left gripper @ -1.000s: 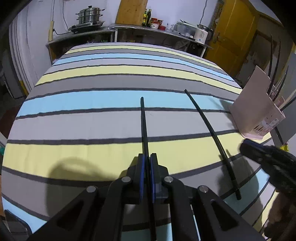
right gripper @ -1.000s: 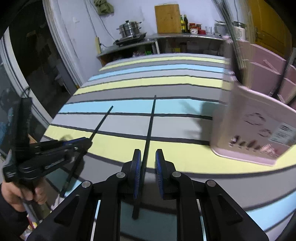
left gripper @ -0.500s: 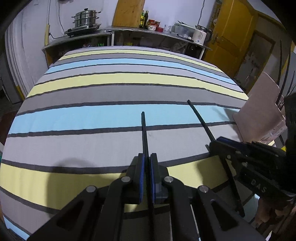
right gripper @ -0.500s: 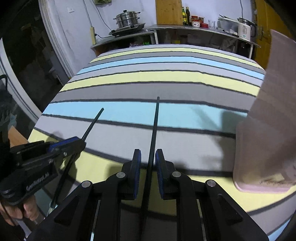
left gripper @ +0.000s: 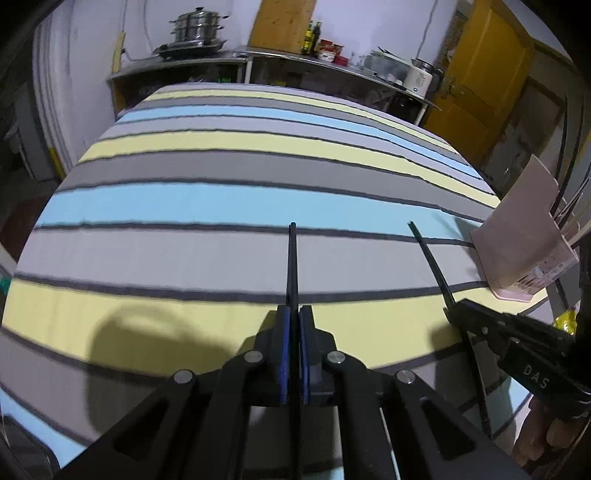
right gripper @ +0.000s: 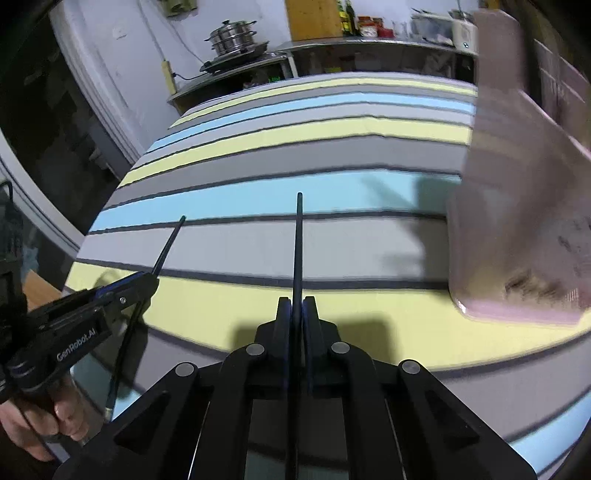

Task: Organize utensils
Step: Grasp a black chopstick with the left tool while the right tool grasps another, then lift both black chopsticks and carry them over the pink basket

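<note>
My left gripper (left gripper: 294,314) is shut on a thin black chopstick (left gripper: 291,258) that points away over the striped tablecloth (left gripper: 184,206). In the right wrist view, the jaws of my right gripper (right gripper: 297,304) are closing, and the pads press on a second black chopstick (right gripper: 298,240). Each gripper shows in the other's view: the right gripper (left gripper: 454,314) at the right with its chopstick (left gripper: 428,258), the left gripper (right gripper: 147,280) at the left with its chopstick (right gripper: 170,240). A pink utensil holder (left gripper: 517,236) with several dark sticks in it stands at the table's right edge.
The pink holder (right gripper: 517,221) looms close and blurred on the right of the right wrist view. Behind the table runs a metal counter (left gripper: 332,70) with a steamer pot (left gripper: 195,26), bottles and a kettle. A yellow door (left gripper: 480,85) is at the back right.
The right gripper's jaws, wide apart around the chopstick earlier, have come together on it. The right gripper has sunk a little. The left gripper keeps its hold and has barely moved.
</note>
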Available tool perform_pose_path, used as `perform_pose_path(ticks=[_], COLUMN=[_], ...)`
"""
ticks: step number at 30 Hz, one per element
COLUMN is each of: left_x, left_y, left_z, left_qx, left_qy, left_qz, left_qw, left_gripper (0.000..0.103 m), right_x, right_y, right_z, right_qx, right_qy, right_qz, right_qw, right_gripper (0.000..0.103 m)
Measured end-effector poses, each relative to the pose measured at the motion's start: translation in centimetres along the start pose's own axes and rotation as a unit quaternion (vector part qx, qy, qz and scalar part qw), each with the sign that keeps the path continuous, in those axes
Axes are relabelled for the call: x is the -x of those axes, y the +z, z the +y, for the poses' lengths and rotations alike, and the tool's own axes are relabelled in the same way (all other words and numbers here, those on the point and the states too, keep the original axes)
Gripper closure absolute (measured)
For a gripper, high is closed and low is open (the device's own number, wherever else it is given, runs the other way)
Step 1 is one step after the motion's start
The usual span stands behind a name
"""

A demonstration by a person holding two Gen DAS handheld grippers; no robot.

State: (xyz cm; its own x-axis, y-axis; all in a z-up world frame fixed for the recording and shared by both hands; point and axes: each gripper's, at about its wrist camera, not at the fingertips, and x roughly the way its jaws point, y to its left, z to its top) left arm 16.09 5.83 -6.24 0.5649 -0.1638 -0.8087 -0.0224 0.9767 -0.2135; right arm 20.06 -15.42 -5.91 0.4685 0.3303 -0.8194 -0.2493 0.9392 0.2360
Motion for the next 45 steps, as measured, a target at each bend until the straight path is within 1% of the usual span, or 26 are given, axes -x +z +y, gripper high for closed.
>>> perform_pose_path(ticks=[4,10,18,21,23,25,34,45], left_x=[0.2,-0.3,-0.9,-1.0,-1.0,-0.9,2.9,8.6], left_y=[-0.3,0.5,1.1,1.2,1.3,1.4,1.6,2.6], left_z=[-0.1,-0.6,-1.6,-1.8,-1.9,-1.8,-2.5,-3.2], left_qx=[-0.007,-0.018,-0.054,-0.065,-0.063,-0.056,-0.054,-0.059], left_qy=[-0.001,0.004,0.017,0.023,0.023,0.012,-0.015,-0.040], left_qz=[0.004,0.013,0.011,0.010,0.012,0.015,-0.019,-0.069], left_qw=[1.0000,0.9997,0.9983,0.9976,0.9977,0.9983,0.9983,0.9951], left_gripper=[0.097,0.097,0.096,0.096,0.097,0.097,0.098,0.098], right_x=[0.4,-0.3,-1.5,-1.6,-1.5,-1.3,3.2,10.1], right_y=[-0.4,0.5,2.1,2.3,2.3,2.2,1.8,1.9], right_z=[0.0,0.7,1.2,1.3,1.2,1.2,1.9,2.1], right_qx=[0.003,0.031,0.057,0.062,0.058,0.054,0.055,0.043], right_qy=[0.006,-0.013,-0.031,-0.034,-0.031,-0.023,-0.002,0.007], right_qz=[0.008,0.011,0.015,0.017,0.019,0.020,-0.026,-0.091], right_qw=[1.000,0.999,0.998,0.997,0.998,0.998,0.998,0.995], right_gripper=[0.096,0.095,0.095,0.096,0.097,0.097,0.097,0.097])
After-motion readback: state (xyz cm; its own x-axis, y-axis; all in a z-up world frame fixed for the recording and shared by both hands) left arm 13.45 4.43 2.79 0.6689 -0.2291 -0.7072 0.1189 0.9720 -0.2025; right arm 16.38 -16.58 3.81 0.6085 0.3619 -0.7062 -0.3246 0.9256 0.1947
